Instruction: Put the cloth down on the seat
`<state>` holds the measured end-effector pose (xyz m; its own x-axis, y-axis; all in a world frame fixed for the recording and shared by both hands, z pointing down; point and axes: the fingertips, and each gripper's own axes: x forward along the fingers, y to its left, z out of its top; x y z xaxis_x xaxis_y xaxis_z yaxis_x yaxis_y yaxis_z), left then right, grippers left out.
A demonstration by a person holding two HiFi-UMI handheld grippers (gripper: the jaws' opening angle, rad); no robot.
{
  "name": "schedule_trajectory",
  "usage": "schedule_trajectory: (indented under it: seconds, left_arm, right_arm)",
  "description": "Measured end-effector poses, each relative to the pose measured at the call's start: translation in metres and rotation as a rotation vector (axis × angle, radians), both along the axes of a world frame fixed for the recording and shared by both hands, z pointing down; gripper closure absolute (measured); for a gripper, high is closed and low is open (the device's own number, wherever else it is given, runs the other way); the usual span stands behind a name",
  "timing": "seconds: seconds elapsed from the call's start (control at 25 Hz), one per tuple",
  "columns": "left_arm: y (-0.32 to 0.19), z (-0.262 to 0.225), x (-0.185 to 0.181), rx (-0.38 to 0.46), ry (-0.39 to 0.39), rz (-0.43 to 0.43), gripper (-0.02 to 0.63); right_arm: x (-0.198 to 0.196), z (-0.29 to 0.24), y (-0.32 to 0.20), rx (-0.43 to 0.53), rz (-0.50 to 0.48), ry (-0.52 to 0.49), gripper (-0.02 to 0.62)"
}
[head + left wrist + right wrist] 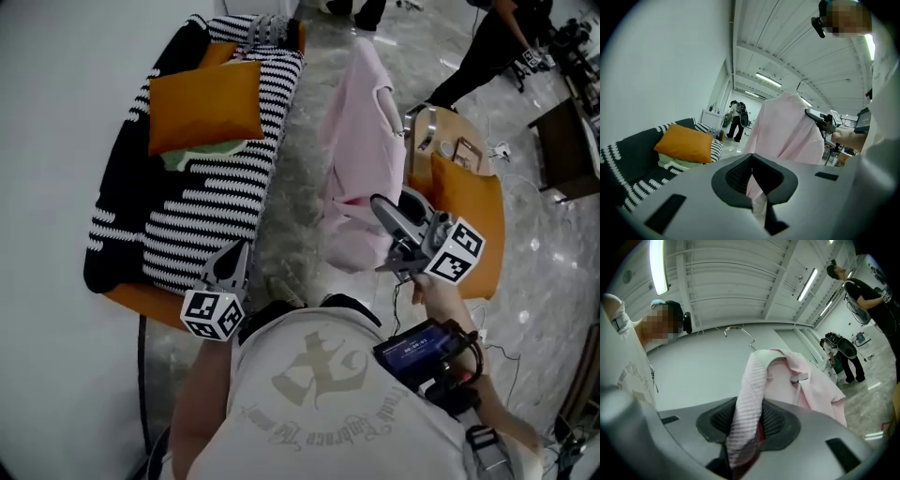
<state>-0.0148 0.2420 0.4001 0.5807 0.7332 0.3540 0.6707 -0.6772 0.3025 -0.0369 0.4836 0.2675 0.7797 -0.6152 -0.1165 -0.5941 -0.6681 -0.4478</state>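
Marble floor, grey and glossy [298, 202], runs up the middle of the head view between two pieces of furniture. To its left stands a long sofa with an orange base, draped in a black-and-white striped knitted throw [211, 220]. To its right is a rounded orange upholstered chair [480, 220].

The large pale pink ribbed cloth [361, 155] hangs in the air over the floor between them. It is lifted high, drooping in long folds, and it is well apart from the sofa seat and touches neither piece of furniture.

On the sofa a square orange cushion [206, 103] lies on top of a crumpled pale green fabric [202, 155]. At the far end of the room a person in black clothes [487, 42] bends forward.

The right gripper [386, 232] is raised beside the chair. Its own view shows its jaws [747, 427] clamped on a bunched fold of the pink cloth, which rises from between the black ridged pads and spreads out above them.

The left gripper [239, 258] sits low, just beside the sofa's near corner. Its jaws are drawn all but together [752, 180], leaving only a thin slit, with nothing gripped. In its view the cloth hangs well beyond them.
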Motion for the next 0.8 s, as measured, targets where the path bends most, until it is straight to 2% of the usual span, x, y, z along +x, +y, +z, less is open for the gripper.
schedule_trajectory:
  seconds: [0.12, 0.4, 0.64, 0.8]
  left_arm:
    - [-0.02, 0.001, 0.019, -0.012, -0.009, -0.006, 0.594]
    - [-0.055, -0.008, 0.026, -0.038, 0.0, -0.047, 0.594]
    - [-0.092, -0.017, 0.002, -0.064, 0.01, -0.157, 0.594]
    - [-0.125, -0.013, 0.012, -0.083, -0.002, -0.226, 0.594]
  right_arm:
    - [0.024, -0.009, -0.023, -0.018, -0.014, 0.008, 0.456]
    - [0.047, -0.042, -0.06, -0.038, -0.068, 0.056, 0.456]
    - [0.047, -0.083, -0.087, -0.033, -0.155, 0.124, 0.454]
    - [0.078, -0.108, -0.124, -0.023, -0.234, 0.158, 0.454]
